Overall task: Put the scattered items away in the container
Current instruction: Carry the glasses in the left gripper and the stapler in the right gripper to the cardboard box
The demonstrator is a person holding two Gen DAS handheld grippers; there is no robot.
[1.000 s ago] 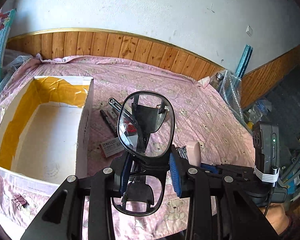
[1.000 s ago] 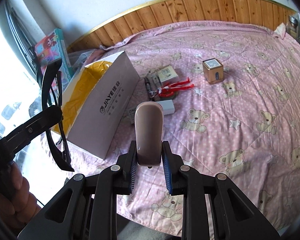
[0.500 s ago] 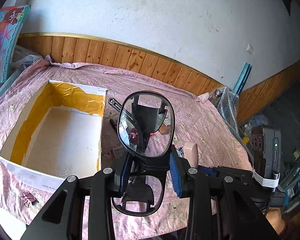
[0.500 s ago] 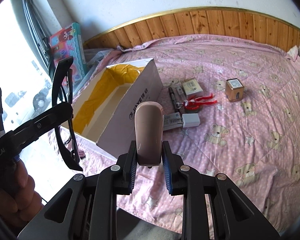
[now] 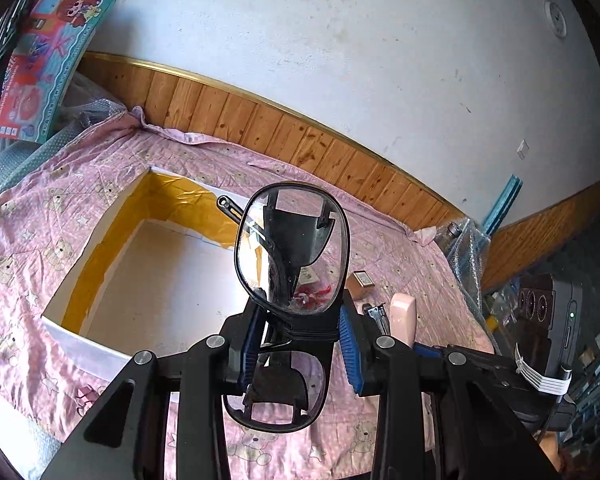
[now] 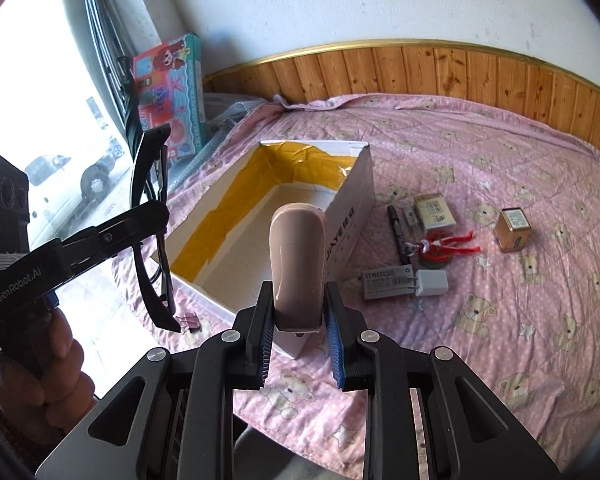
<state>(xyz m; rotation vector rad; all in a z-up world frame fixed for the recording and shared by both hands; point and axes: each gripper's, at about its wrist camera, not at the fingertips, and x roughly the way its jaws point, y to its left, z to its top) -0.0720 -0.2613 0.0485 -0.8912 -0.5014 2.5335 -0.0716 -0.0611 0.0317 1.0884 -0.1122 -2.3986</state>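
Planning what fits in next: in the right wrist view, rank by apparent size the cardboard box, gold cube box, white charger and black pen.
1. cardboard box
2. gold cube box
3. white charger and black pen: too alike to rank.

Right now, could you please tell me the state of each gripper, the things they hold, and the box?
left gripper: shut on the glasses.
glasses: held upright, arms folded.
right gripper: shut on the pink case.
pink case: held upright, lid closed.
box: open-topped, nothing visible inside.
binder clip: lying on the bedspread in front of the box.
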